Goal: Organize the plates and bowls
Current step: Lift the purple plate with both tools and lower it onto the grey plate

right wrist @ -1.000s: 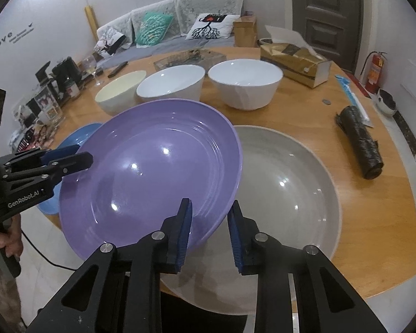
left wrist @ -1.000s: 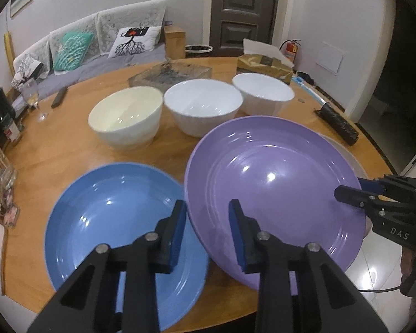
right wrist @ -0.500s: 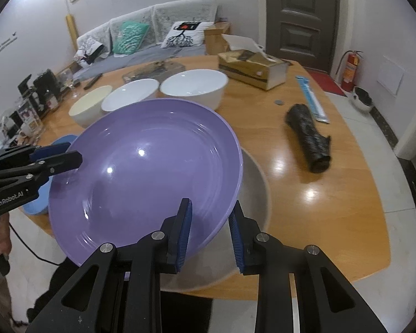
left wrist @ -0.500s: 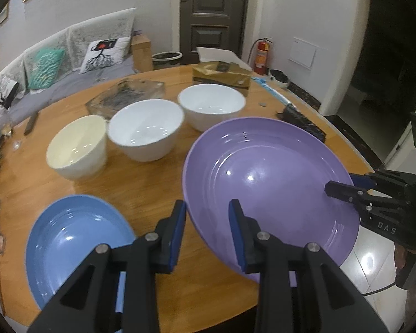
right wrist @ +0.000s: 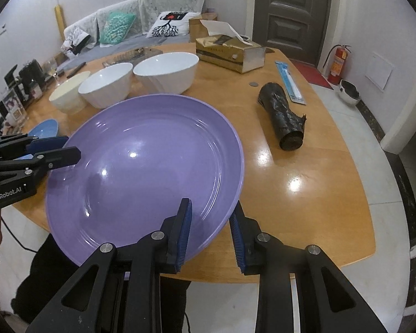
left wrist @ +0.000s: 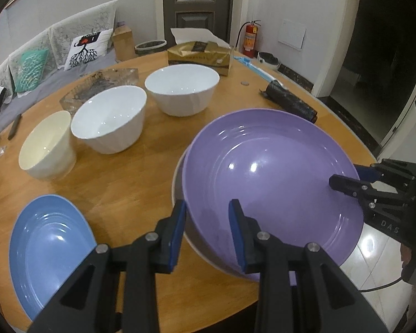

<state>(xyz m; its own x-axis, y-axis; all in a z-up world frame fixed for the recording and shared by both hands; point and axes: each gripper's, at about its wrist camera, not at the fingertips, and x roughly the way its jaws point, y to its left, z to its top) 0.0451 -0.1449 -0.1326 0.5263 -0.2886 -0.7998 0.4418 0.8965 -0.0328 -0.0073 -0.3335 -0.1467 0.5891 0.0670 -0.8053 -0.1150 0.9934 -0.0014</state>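
Over the near edge of the round table (left wrist: 119, 183), the purple plate (left wrist: 266, 177) is being carried between both tools, directly above a grey plate (left wrist: 177, 183) of which only a thin rim is showing beneath it in the left wrist view. The left gripper (left wrist: 206, 230) is pinching the plate's near-left rim, its fingers (left wrist: 177, 230) set narrow with the rim between them; the right gripper (right wrist: 212, 227) is doing the same at the opposite rim, its fingers (right wrist: 184, 227) closing on the edge. Whether the purple plate is already resting on the grey one or hanging just above it cannot be told. The main risk is judged to be slippage: each grip is taking only a shallow bite of a glossy, sloping rim, so any unequal pull or twist between the two hands could be levering the plate out of one pair of fingers. Both plates are overhanging the table edge toward the floor, so a release made off-centre could be tipping the stack outward. A hard descent could also be chipping glaze on glaze. The blue plate (left wrist: 50, 247) and the three bowls, cream (left wrist: 45, 149), white (left wrist: 109, 123) and white (left wrist: 181, 93), are standing well apart and are not judged to be in the way.
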